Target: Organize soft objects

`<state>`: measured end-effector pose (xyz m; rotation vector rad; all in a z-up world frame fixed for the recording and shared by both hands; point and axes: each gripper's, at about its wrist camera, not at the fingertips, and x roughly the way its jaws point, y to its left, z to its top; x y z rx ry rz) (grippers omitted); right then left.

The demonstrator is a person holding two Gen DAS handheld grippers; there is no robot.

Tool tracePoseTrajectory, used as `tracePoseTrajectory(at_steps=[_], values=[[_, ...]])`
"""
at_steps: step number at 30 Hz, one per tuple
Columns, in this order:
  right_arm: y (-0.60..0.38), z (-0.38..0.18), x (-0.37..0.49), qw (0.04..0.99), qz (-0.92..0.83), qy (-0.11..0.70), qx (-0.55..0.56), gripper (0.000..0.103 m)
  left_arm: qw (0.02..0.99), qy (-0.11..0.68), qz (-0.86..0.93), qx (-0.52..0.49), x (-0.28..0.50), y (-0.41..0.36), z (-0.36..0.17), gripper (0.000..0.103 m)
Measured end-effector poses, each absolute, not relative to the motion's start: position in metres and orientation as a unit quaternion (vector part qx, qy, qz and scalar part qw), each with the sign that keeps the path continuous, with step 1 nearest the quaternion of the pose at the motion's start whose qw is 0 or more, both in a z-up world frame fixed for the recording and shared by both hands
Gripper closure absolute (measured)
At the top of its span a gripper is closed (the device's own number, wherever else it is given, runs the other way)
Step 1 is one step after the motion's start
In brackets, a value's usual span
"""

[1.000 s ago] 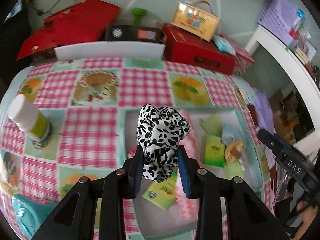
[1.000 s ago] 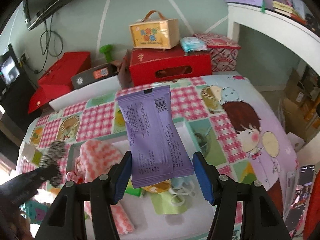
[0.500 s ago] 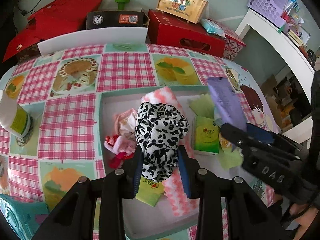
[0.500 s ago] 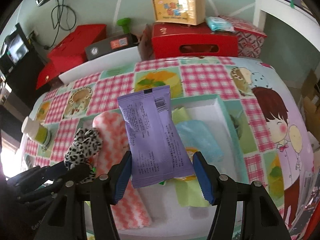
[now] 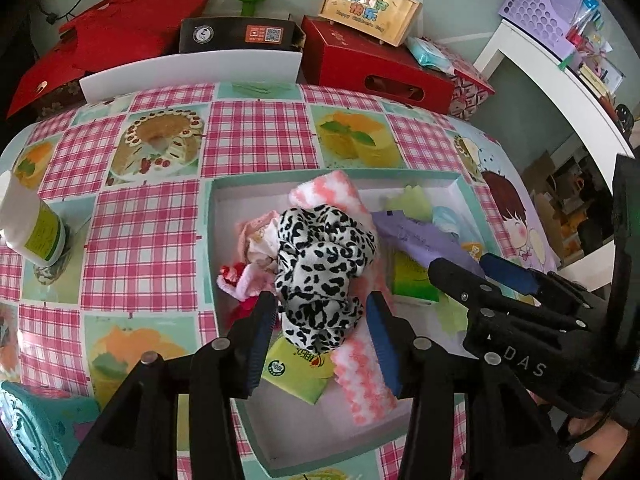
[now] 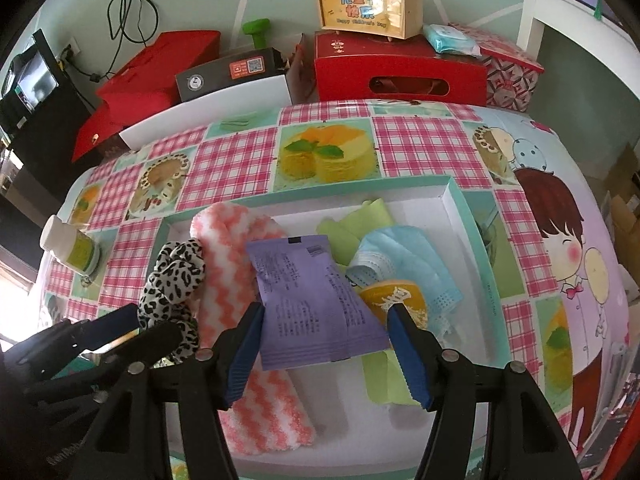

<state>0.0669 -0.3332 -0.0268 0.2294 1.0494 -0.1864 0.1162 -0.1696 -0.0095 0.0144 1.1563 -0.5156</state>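
Note:
A black-and-white leopard-print scrunchie rests on the pile in the white tray, between the pads of my left gripper. Its jaws are opening, and a gap shows at the right pad. A purple packet lies tipped forward over a pink-and-white zigzag towel. My right gripper straddles the packet's near end, jaws opening and the packet loose between them. Each gripper also shows in the other's view: the right gripper and the left gripper.
The tray also holds a blue face mask, green packets and a small pink and red cloth. A white bottle stands to the left on the checked tablecloth. Red boxes line the far edge.
Both grippers came down over the tray. The left jaws widened and the scrunchie settled onto the pile. The purple packet tipped from upright to lying forward in the tray.

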Motion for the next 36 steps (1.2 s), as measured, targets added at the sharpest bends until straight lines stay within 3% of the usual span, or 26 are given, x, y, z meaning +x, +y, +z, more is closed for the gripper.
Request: tracePoseTrajectory(at_steps=[5, 11, 13, 15, 19, 23, 24, 25, 27, 36], values=[[-0.333, -0.022, 0.065, 0.857, -0.088, 0.496, 0.107, 0.036, 0.808, 0.535, -0.246, 0.000, 0.115, -0.164, -0.001, 0.055], [-0.335, -0.015, 0.060, 0.860, -0.094, 0.489, 0.109, 0.027, 0.818, 0.522, -0.240, -0.007, 0.116, -0.155, 0.009, 0.054], [-0.335, -0.015, 0.060, 0.860, -0.094, 0.489, 0.108, 0.027, 0.823, 0.519, -0.230, -0.003, 0.118, -0.151, 0.010, 0.048], [-0.334, -0.015, 0.059, 0.860, -0.093, 0.490, 0.106, 0.027, 0.830, 0.514, -0.217, 0.002, 0.120, -0.146, 0.010, 0.035], [-0.331, -0.017, 0.061, 0.859, -0.090, 0.494, 0.099, 0.023, 0.839, 0.510, -0.190, 0.003, 0.128, -0.134, 0.009, 0.034], [-0.329, -0.019, 0.062, 0.860, -0.089, 0.494, 0.095, 0.021, 0.846, 0.510, -0.157, 0.007, 0.136, -0.122, 0.004, 0.027], [-0.329, -0.019, 0.062, 0.859, -0.091, 0.494, 0.094, 0.015, 0.847, 0.510, -0.149, 0.003, 0.139, -0.117, 0.003, 0.027], [-0.329, -0.020, 0.062, 0.859, -0.092, 0.494, 0.094, 0.002, 0.849, 0.509, -0.143, 0.001, 0.141, -0.114, 0.001, 0.026], [-0.330, -0.020, 0.063, 0.860, -0.099, 0.492, 0.093, 0.000, 0.857, 0.501, -0.121, 0.000, 0.145, -0.106, -0.003, 0.005], [-0.331, -0.023, 0.064, 0.857, -0.113, 0.494, 0.092, 0.000, 0.866, 0.492, -0.083, -0.013, 0.152, -0.085, -0.008, 0.004]])
